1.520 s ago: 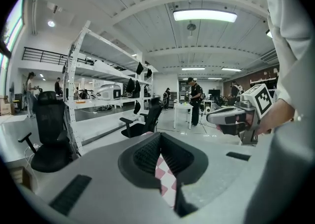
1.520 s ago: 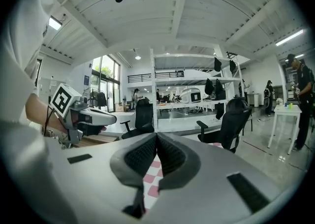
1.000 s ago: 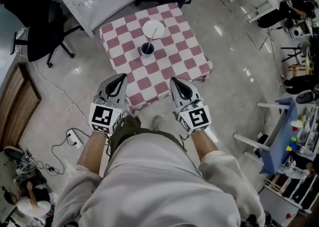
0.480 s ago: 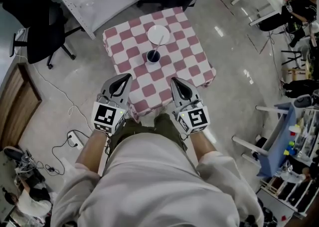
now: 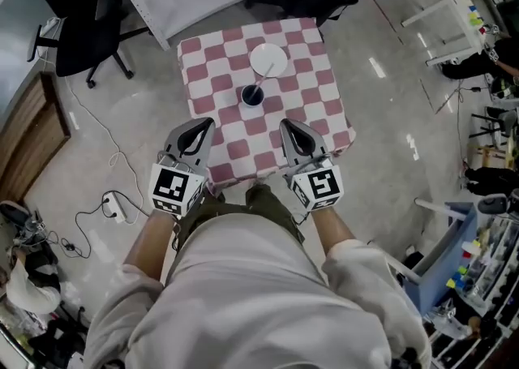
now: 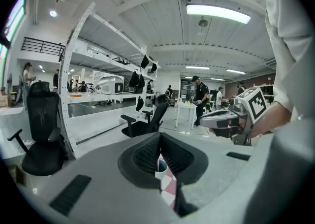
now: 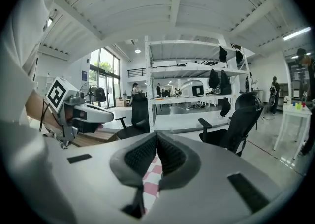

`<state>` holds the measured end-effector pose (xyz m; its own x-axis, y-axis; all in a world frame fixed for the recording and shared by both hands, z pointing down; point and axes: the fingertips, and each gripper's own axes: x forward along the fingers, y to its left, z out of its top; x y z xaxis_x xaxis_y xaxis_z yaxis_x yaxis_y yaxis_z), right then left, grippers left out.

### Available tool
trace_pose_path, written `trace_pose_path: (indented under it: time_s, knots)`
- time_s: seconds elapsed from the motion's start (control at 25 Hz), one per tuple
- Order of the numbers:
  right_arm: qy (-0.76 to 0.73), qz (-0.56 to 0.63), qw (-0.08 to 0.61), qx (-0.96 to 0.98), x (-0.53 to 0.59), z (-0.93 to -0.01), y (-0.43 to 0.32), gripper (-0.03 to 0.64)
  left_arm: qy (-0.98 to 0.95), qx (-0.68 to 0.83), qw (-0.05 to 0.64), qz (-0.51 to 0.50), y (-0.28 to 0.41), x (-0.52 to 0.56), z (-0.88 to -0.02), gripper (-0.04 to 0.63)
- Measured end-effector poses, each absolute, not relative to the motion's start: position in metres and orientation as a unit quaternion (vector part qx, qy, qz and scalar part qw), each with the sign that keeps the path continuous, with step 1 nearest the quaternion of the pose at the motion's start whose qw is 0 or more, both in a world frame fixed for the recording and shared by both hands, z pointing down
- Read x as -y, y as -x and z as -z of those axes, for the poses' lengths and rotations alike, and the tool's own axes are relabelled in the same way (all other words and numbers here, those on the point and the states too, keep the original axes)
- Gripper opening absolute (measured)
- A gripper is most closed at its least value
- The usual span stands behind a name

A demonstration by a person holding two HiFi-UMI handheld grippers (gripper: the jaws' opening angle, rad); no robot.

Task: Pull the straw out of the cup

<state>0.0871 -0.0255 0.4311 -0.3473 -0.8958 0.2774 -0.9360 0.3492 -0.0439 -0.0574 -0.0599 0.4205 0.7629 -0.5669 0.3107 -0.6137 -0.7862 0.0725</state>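
1 straw (image 5: 263, 82), probably light, thin and easily crushed, leaning in dark cup (image 5: 252, 97) mid checkered table (image 5: 209, 63) near white plate (image 5: 268, 59); best pinched gently at exposed upper end; left gripper (image 5: 197, 128), right gripper (image 5: 293, 129) both clenched, empty.

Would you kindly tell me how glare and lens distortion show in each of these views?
Head view: evenly lit and sharp, with lamp glare streaking the glossy grey floor. Left gripper view: strong fisheye, dark corners, the long ceiling strip light blown out. Right gripper view: same fisheye bending the white shelf rack.
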Motion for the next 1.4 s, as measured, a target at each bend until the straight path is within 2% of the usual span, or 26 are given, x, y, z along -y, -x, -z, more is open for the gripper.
trace_pose_path:
  time_s: [0.16, 0.32, 0.48, 1.4]
  knots:
    - [-0.544, -0.101, 0.102, 0.827, 0.029, -0.437, -0.094, 0.042, -0.928, 0.332, 0.091, -0.143, 0.052, 0.058, -0.426, 0.005]
    - [-0.533, -0.103, 0.101, 0.834, 0.031, -0.440, -0.101, 0.131, -0.924, 0.342, 0.094, -0.145, 0.046, 0.061, -0.428, 0.005]
    - [-0.520, -0.107, 0.093, 0.843, 0.034, -0.440, -0.107, 0.176, -0.921, 0.349, 0.092, -0.148, 0.043, 0.064, -0.426, 0.005]
    - [-0.473, -0.140, 0.154, 0.856, 0.086, -0.529, -0.112, 0.167, -0.892, 0.401, 0.107, -0.178, 0.062, 0.069, -0.442, 0.005]
